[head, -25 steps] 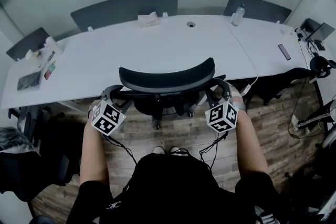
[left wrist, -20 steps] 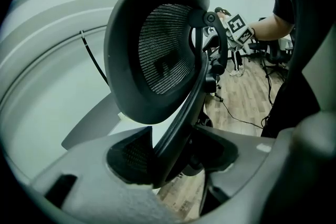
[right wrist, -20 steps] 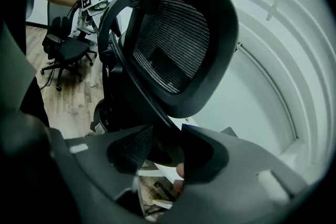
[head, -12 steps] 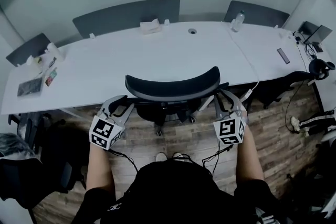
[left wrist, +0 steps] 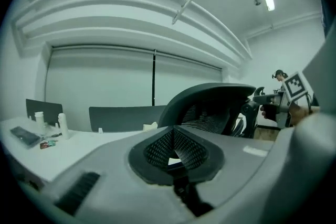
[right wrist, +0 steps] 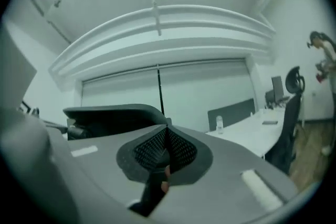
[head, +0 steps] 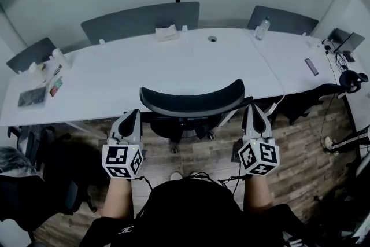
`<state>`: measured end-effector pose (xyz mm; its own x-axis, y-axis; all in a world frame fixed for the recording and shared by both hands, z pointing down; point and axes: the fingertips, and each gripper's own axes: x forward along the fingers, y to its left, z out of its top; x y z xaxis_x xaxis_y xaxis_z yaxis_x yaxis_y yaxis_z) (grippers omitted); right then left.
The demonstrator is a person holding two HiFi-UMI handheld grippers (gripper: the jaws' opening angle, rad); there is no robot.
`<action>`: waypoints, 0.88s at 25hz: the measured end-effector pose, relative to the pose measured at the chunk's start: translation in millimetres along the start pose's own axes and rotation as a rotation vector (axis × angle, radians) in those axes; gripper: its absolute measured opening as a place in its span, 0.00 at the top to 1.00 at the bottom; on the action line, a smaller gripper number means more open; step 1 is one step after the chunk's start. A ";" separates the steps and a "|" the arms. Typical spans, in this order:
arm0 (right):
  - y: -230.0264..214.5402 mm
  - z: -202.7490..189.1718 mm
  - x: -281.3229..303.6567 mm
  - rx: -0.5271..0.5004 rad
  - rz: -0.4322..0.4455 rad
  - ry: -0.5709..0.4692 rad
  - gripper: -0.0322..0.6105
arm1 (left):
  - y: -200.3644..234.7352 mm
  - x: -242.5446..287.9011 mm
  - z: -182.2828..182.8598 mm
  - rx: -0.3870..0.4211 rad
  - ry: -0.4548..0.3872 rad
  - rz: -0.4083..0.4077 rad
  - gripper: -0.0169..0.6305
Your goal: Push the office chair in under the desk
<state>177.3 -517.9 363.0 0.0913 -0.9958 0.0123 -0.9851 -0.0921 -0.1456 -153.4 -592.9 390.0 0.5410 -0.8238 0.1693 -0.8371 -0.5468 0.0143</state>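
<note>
The office chair [head: 193, 102] sits at the centre of the frame, its seat tucked in below the near edge of the long white surface [head: 173, 66] and its backrest standing just in front of that edge. It faces the surface, back toward the person. The curved backrest's long axis runs left to right across the frame, roughly parallel to the edge. The left tongs [head: 133, 114] and right tongs [head: 252, 108] are both clenched on nothing. They point up the frame just beside either end of the backrest, neither gripping it. Judging by its build, the chair is fairly heavy but should roll readily on the wood floor [head: 215, 153]. The backrest's rim looks stiff, while its mesh would likely give under pressure. The rim is therefore the place to press, at two points evenly spaced either side of centre, since a lopsided push would probably swivel the seat rather than drive it straight in.
</note>
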 end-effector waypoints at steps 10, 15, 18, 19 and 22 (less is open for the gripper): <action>21.0 -35.4 -8.8 -0.013 0.026 0.138 0.94 | -23.8 1.7 -15.1 0.002 0.062 0.106 0.96; 29.8 -40.9 -8.4 -0.096 0.025 0.161 0.94 | -29.7 6.8 -16.5 0.002 0.072 0.095 0.96; 30.6 -44.8 -8.4 -0.106 0.028 0.176 0.94 | -29.7 7.6 -17.2 -0.004 0.075 0.096 0.96; 30.9 -45.3 -7.9 -0.109 0.030 0.177 0.94 | -29.3 7.9 -17.3 -0.005 0.075 0.097 0.96; 32.2 -45.5 -5.6 -0.123 0.037 0.177 0.94 | -28.1 9.0 -18.4 -0.007 0.077 0.101 0.96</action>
<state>138.4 -515.4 403.3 0.0382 -0.9821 0.1847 -0.9986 -0.0441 -0.0277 -126.4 -582.2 409.2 0.4465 -0.8605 0.2454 -0.8877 -0.4605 0.0004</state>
